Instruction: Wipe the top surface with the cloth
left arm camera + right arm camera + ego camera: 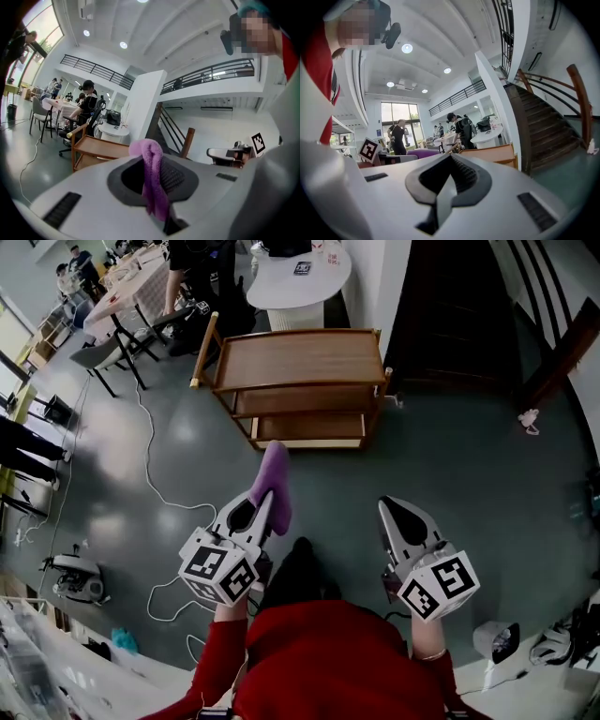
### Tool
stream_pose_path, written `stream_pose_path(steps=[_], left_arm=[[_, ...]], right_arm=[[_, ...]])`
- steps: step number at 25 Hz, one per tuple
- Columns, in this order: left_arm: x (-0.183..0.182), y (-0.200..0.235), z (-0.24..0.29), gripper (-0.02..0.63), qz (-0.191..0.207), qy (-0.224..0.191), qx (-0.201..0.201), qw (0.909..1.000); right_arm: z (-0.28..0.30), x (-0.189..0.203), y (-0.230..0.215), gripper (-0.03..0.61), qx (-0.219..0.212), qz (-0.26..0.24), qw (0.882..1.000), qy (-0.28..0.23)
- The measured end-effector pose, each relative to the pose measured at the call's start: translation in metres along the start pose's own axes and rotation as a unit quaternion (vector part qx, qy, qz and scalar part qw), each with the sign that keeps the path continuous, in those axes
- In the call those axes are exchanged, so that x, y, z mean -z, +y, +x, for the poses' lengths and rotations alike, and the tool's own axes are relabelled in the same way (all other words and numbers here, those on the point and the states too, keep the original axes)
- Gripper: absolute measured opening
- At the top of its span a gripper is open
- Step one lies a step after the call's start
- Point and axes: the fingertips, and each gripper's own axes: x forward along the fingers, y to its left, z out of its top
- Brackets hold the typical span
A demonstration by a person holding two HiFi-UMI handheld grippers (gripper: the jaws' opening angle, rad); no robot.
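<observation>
Cloth (274,486), purple, is pinched between the clenched jaws of our left claw (266,502), one fold poking out beyond them and the rest hanging down. Our right claw (387,505) is clamped together with nothing in it. We hold both near us, well apart from the top surface (300,357) of the wooden cart (309,427) on the far side.

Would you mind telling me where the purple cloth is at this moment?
The purple cloth is clamped in the left gripper, left of centre in the head view. It is over the floor, short of the wooden cart ahead.
</observation>
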Motion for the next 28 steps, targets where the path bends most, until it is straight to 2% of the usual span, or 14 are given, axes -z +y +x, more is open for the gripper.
stream_pose_path(steps=[6,10,14,19,21,23,28], left_arm=[[-0.013,0.068,0.073,0.054,0.003,0.013,0.007,0.9999],[-0.026,0.112,0.149,0.054,-0.009,0.021,0.034,0.9992],[-0.046,0.140,0.217,0.054,-0.019,0.047,0.048,0.9976],[-0.047,0.155,0.266,0.054,-0.020,0.086,0.064,0.9941],[-0.040,0.156,0.283,0.054,-0.018,0.110,0.072,0.9911],[-0.028,0.145,0.308,0.054,-0.023,0.134,0.099,0.9858],[0.016,0.062,0.391,0.054,-0.037,0.196,0.184,0.9626]], right_arm=[[0.088,-0.009,-0.035,0.005,0.009,-0.006,1.000,-0.004],[0.171,-0.023,-0.090,0.005,0.018,-0.014,1.000,0.014],[0.235,-0.047,-0.141,0.005,0.055,-0.013,0.998,0.033],[0.262,-0.066,-0.181,0.005,0.098,-0.003,0.994,0.040],[0.265,-0.067,-0.200,0.005,0.117,0.001,0.992,0.045],[0.262,-0.066,-0.224,0.005,0.139,0.007,0.989,0.053],[0.235,-0.074,-0.275,0.005,0.200,0.016,0.977,0.066]])
